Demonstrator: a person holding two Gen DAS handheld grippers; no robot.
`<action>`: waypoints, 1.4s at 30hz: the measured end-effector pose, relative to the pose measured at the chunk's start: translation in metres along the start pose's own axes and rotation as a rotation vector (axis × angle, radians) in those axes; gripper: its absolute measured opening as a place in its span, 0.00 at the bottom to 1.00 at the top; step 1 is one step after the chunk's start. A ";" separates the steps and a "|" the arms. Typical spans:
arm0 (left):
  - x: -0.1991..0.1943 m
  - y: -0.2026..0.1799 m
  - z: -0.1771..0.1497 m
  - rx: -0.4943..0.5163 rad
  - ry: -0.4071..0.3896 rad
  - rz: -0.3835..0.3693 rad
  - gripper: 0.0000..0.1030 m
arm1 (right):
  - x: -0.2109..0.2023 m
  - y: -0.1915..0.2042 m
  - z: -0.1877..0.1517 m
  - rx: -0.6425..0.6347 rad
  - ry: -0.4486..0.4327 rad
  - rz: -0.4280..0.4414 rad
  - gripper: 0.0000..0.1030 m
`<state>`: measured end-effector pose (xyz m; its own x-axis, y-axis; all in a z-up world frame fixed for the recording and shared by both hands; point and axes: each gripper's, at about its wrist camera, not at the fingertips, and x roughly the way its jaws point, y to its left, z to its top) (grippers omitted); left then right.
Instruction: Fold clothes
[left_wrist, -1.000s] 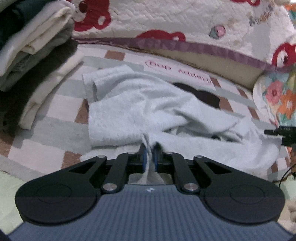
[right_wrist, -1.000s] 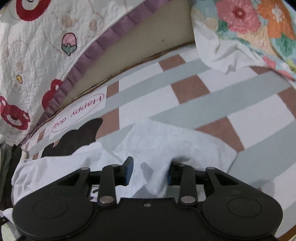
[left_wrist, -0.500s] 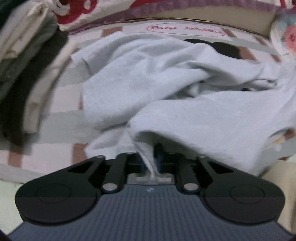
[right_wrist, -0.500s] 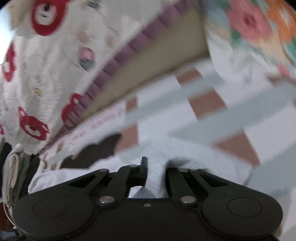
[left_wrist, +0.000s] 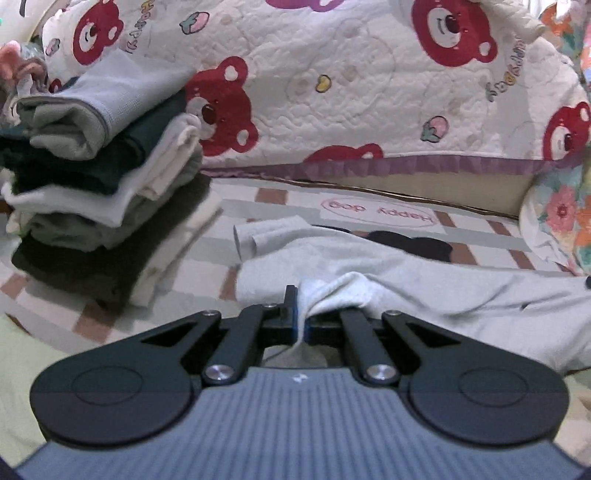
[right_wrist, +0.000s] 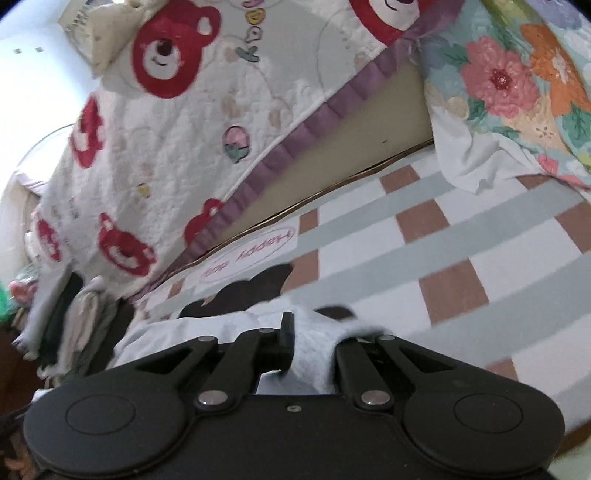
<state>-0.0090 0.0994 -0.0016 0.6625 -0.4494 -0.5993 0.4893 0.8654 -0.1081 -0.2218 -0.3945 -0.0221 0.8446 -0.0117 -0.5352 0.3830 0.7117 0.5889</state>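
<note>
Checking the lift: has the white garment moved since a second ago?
Yes. The white garment, pinched by the left hand-held gripper, has been pulled out flatter; it no longer covers the checked mat beside the folded stack.

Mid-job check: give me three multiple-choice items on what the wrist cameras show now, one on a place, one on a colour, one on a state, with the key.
1. In the left wrist view, where is the stack of folded clothes?
A. Left of the white garment
B. On the floral cushion
C. Under the garment

2. What colour are the bears on the quilt?
A. Blue
B. Red
C. Black

3. What is the state of the left gripper and right gripper?
A. Both open, holding nothing
B. Only the left shut
C. Both shut on the garment

Key: 1 A, the stack stands at the picture's left beside the garment. 2 B, the bear faces are red. 3 C, white cloth is pinched between each pair of fingers.
</note>
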 end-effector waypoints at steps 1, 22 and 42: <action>0.003 -0.003 -0.003 0.013 0.010 0.011 0.02 | 0.003 -0.005 -0.006 0.001 0.046 0.014 0.03; -0.066 -0.046 0.317 0.231 -0.528 0.207 0.03 | -0.047 0.128 0.253 -0.282 -0.517 0.177 0.03; 0.082 -0.010 -0.032 0.121 0.252 0.157 0.03 | 0.026 -0.077 -0.025 -0.108 0.013 -0.175 0.02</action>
<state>0.0226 0.0610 -0.0746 0.5812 -0.2307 -0.7804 0.4663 0.8803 0.0871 -0.2389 -0.4321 -0.0962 0.7632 -0.1331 -0.6323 0.4807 0.7708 0.4180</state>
